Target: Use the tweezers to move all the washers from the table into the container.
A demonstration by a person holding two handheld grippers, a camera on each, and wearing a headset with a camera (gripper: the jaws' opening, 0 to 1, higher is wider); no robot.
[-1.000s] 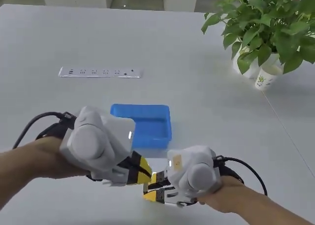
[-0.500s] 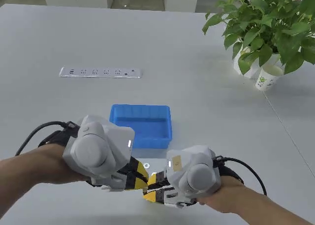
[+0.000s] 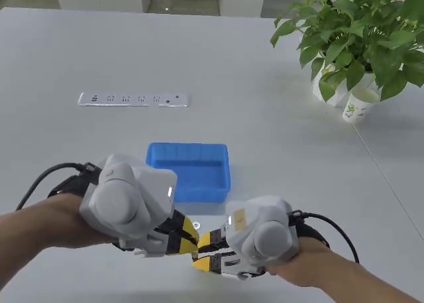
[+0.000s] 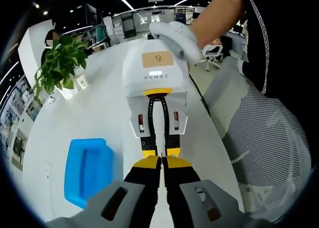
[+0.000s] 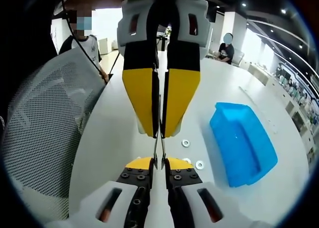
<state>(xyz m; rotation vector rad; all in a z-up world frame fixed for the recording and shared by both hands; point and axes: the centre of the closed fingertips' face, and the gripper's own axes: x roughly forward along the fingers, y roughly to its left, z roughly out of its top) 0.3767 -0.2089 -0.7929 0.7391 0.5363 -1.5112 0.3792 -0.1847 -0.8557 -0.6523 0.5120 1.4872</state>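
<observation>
1. Lower centre of the right gripper view: left gripper [image 5: 160, 133] and right gripper [image 5: 159, 164] meet tip to tip, each with jaws nearly closed on the thin tweezers [image 5: 158, 149]
2. Risk: either one letting go early, or a twist between them, could drop or skew the tweezers
3. Washers [image 5: 185, 143] lie just right of the tips, with the blue container [image 5: 222, 124] further right
4. White table [image 3: 265, 117]; power strip [image 3: 132, 99] upper left, plant [image 3: 358, 38] upper right, office beyond

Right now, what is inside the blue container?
No washers seen: the blue container shows a bare blue floor. Its near-left corner is covered by the left hand-held gripper. Two washers lie on the table beside it.
</observation>
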